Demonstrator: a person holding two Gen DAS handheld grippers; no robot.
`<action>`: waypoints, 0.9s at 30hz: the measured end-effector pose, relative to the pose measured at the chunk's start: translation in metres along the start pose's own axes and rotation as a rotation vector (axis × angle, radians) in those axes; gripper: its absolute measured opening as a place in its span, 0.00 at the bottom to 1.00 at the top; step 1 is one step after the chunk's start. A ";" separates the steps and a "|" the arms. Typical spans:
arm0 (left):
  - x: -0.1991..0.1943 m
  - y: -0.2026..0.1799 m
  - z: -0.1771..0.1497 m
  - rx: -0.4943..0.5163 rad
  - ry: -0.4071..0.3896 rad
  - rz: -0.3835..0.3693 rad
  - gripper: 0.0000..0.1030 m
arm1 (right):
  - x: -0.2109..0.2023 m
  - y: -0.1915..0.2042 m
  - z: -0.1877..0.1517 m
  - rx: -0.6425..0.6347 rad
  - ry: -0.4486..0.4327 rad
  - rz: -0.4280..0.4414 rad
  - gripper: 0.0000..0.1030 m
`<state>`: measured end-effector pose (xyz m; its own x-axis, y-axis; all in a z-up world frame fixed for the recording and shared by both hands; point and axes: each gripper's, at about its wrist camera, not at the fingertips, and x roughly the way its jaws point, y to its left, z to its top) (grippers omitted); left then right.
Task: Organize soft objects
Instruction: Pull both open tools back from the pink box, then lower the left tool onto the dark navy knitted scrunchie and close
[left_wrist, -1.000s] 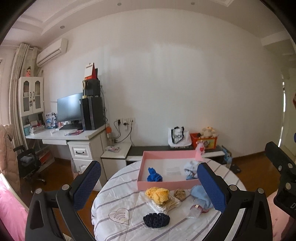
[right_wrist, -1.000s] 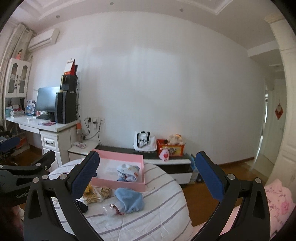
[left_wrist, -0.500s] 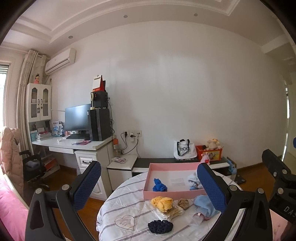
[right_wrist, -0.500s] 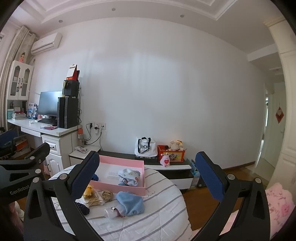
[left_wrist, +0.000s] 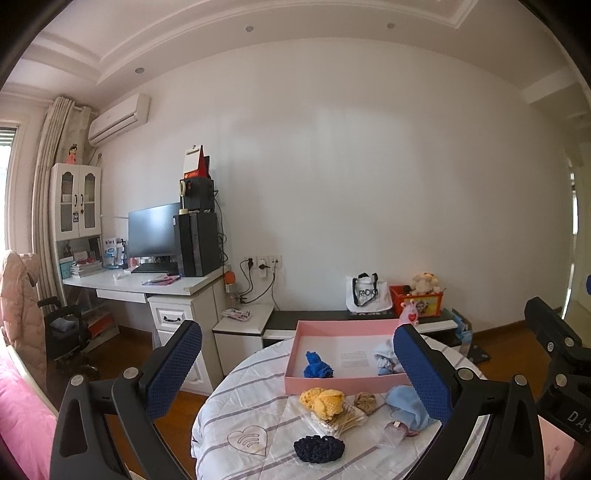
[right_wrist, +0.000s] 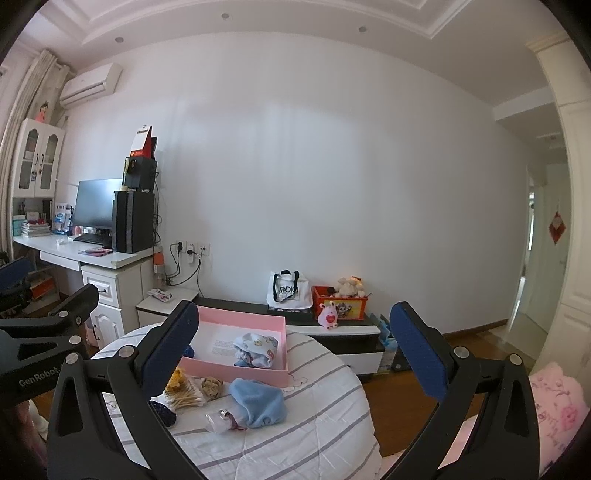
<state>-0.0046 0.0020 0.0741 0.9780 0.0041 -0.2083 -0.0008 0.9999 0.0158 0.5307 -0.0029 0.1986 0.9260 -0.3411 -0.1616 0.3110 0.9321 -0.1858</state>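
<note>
While you hold the left gripper raised above the near side of the round table, its blue-padded fingers stand wide apart with nothing between them. Through the left wrist camera, the pink tray sits at the far side of the striped tablecloth. Inside it, a dark blue cloth lies at the near left and a patterned white cloth at the right, partly hidden by the right finger. Just near of the tray wall, from left to right, lie a yellow soft piece, a small beige piece and a light blue cloth. The yellow piece rests on a clear pack of cotton swabs. A navy knitted piece lies nearest to you, with a small clear bottle to its right. The other tool's black frame shows at the right edge.

Through the right wrist camera, the right gripper is likewise spread wide and holds nothing. The pink tray lies beyond its left finger, with the patterned white cloth at the tray's right end. The light blue cloth lies on the table just near of the tray, touching the clear bottle. The beige piece and cotton swabs lie to the left; the yellow piece and navy piece are partly hidden by the finger.
</note>
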 end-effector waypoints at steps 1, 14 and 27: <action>0.000 0.000 0.000 -0.001 0.002 0.000 1.00 | 0.000 0.000 0.000 -0.001 0.001 0.000 1.00; 0.008 0.002 -0.005 0.005 0.030 0.017 1.00 | 0.011 0.000 -0.005 -0.007 0.032 0.000 1.00; 0.061 0.009 -0.033 0.013 0.254 0.023 1.00 | 0.058 0.009 -0.040 -0.018 0.210 0.002 1.00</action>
<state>0.0481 0.0121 0.0295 0.8941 0.0326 -0.4466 -0.0187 0.9992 0.0354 0.5790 -0.0188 0.1490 0.8612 -0.3585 -0.3603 0.3032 0.9313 -0.2019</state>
